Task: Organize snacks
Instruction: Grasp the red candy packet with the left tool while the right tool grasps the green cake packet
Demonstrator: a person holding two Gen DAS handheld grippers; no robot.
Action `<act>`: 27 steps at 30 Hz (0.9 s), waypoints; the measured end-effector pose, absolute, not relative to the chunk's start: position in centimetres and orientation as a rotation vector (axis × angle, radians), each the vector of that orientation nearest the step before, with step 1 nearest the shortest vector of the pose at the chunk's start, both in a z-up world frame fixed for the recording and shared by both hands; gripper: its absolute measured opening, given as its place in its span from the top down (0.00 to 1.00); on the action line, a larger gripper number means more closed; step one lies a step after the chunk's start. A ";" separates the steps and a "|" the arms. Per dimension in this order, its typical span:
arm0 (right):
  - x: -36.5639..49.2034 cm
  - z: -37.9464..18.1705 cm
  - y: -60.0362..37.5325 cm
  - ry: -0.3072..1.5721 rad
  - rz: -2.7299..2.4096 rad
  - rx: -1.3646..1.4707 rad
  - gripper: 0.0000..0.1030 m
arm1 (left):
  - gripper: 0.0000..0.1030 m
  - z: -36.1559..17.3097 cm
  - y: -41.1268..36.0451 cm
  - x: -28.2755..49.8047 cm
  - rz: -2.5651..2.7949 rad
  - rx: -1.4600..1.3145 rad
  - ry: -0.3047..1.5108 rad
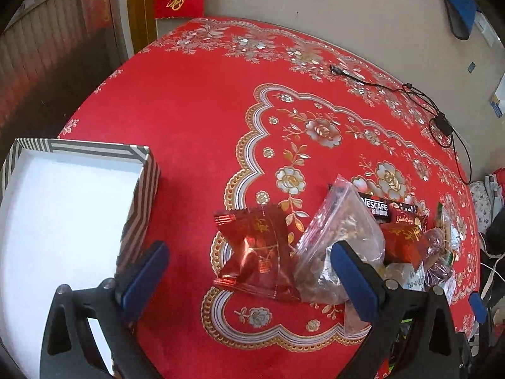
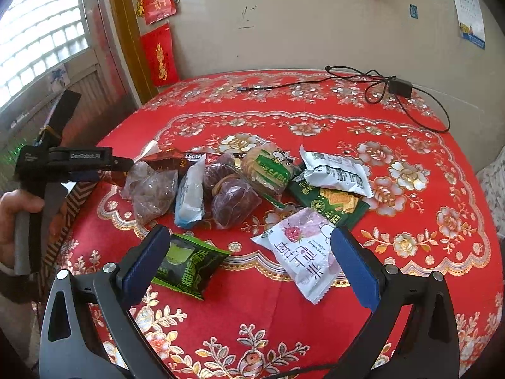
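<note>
Snacks lie heaped mid-counter; the red packet (image 1: 257,251) sits nearest your left claw (image 1: 249,271), dead ahead at twelve o'clock between its wide-open, empty jaws, long axis running roughly eleven to five. The clear bag (image 1: 337,246) touches it at three o'clock and crowds the right finger. The striped box (image 1: 139,202) waits empty at nine o'clock. Your right claw (image 2: 249,263), wide open and empty too, hovers between the green packet (image 2: 189,265) and white packet (image 2: 303,252).

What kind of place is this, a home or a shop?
Probably a home dining room: a round table with a red floral tablecloth, red festive paper hangings on the wall, and loose snack packets.
</note>
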State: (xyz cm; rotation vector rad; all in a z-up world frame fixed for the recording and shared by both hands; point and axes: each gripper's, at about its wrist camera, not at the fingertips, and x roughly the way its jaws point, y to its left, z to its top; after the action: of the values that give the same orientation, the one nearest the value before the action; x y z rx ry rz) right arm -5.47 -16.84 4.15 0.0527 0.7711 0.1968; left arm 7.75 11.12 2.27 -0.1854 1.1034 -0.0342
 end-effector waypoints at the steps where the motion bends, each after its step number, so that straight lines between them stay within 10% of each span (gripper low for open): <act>1: -5.5 4.2 -16.8 0.768 0.198 0.048 0.01 | 0.00 2.2 11.1 7.9 -0.033 -0.188 1.104; 27: -4.0 1.2 -11.5 0.935 0.260 -0.024 0.01 | 0.00 1.7 11.2 8.1 -0.034 -0.146 1.134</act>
State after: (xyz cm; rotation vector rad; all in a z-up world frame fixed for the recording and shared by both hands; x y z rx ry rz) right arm -4.04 -11.51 1.20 -0.0244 0.9355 0.2603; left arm 8.12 11.21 1.67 -0.1456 1.1341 -0.0338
